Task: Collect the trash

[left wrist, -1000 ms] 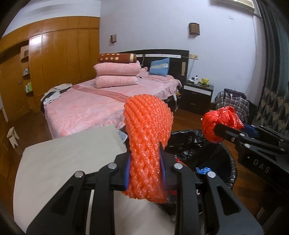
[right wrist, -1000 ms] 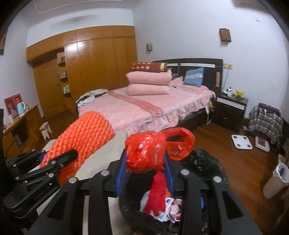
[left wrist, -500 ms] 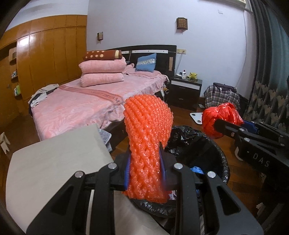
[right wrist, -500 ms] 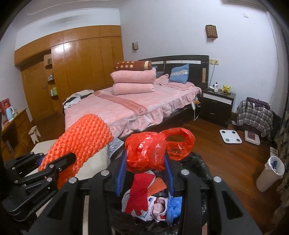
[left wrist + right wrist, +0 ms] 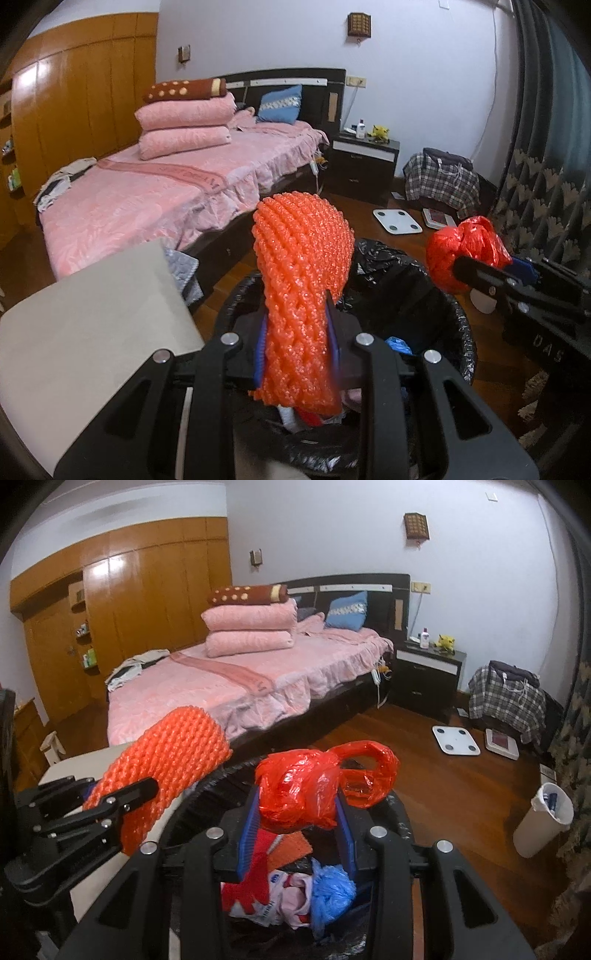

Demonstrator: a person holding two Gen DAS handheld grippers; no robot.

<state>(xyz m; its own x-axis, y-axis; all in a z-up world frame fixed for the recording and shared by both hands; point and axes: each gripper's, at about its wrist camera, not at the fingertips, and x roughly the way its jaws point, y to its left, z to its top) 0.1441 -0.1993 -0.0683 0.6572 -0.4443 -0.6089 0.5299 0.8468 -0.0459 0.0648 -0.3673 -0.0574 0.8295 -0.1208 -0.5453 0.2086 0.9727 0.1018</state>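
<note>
Left gripper (image 5: 297, 341) clamps a knobbly orange foam net (image 5: 301, 288); right gripper (image 5: 297, 834) pinches a crinkled red plastic bag (image 5: 306, 790) (glossy, knotted) above the black-lined bin (image 5: 436, 291).

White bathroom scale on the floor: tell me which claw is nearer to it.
Right. The right claw, shut on the red plastic bag, is on the white bathroom scale side of the bin; the left claw, gripping the orange foam net, is beside the table, farther off.

Bin (image 5: 400, 821) mouth open below (trash (image 5: 325, 890) heaped inside), table (image 5: 92, 325) flanking left.
</note>
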